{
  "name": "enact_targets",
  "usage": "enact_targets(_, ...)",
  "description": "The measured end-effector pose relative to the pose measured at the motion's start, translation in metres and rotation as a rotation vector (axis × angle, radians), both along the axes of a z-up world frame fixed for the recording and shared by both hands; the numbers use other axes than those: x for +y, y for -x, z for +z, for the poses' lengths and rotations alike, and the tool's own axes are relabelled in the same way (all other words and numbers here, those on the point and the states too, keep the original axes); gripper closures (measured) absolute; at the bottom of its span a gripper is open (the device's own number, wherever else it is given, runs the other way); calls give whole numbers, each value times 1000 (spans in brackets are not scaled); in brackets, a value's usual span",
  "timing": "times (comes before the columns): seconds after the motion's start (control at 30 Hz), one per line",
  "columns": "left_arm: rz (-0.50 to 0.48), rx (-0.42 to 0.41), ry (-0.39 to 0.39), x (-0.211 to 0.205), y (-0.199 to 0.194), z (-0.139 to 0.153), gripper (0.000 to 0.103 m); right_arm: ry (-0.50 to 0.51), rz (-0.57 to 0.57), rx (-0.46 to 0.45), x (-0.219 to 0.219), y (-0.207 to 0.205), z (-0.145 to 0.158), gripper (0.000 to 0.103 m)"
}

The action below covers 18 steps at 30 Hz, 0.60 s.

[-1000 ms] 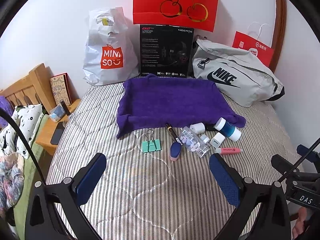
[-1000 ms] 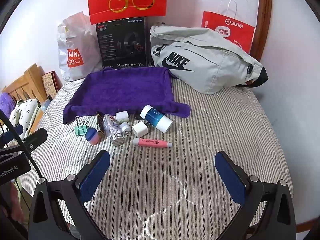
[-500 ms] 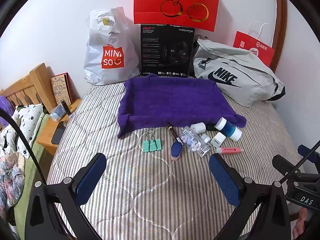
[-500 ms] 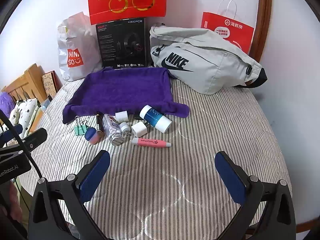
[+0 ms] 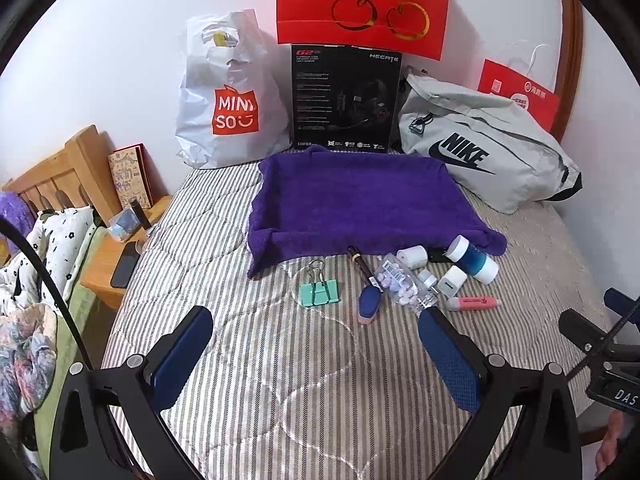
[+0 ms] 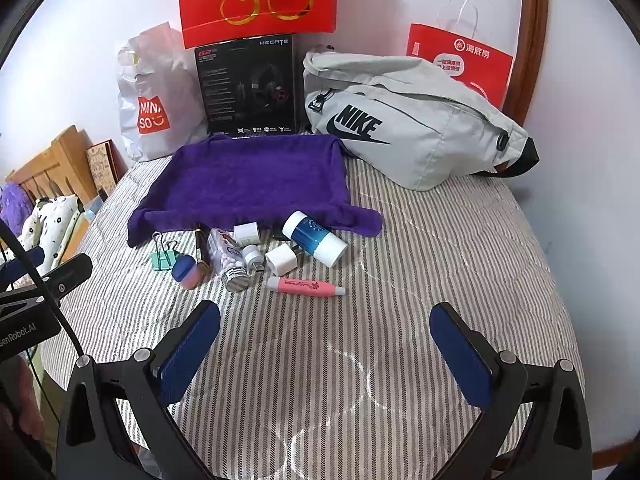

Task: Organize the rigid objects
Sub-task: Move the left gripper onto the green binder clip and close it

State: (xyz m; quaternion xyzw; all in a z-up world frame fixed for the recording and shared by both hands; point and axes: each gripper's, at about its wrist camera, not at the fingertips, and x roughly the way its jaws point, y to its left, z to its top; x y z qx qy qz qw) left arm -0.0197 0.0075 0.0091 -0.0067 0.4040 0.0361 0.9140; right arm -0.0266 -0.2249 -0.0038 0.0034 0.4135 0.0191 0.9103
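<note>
Start of the job, by the look of it: nothing picked up yet, small rigid items bunched on the striped bed [image 5: 280,380] just near of the purple towel [image 5: 360,204], none on the towel itself. Left gripper [image 5: 316,344] held above the near bedding, fingers wide apart and empty; right gripper [image 6: 326,340] likewise, fingers spread, nothing between them. In the cluster, from left: green clip [image 5: 319,293], dark pen [image 5: 360,265], blue-and-pink eraser [image 5: 369,305], clear pill bottle [image 5: 400,284] lying on its side, small white pieces [image 5: 412,256], white charger [image 6: 281,261], blue-and-white tube [image 6: 314,239] on its side touching the towel's edge, pink highlighter [image 6: 306,286] nearest. Probably the towel as the destination, though not certain. Next move, likely: lower one gripper over an outlying piece, clip on the left or highlighter on the right, fingers straddling the short width, then close. Crowded middle items better left until the edges are cleared.
</note>
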Motion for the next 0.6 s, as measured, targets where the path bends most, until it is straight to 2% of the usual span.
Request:
enact_targets(0.27, 28, 42, -30, 6, -27, -28, 0, -31, 14, 11, -7, -12, -9, 0)
enact_targets(0.6, 49, 108, 21, 15, -69, -79, 0, -61, -7, 62, -29, -40, -33, 0)
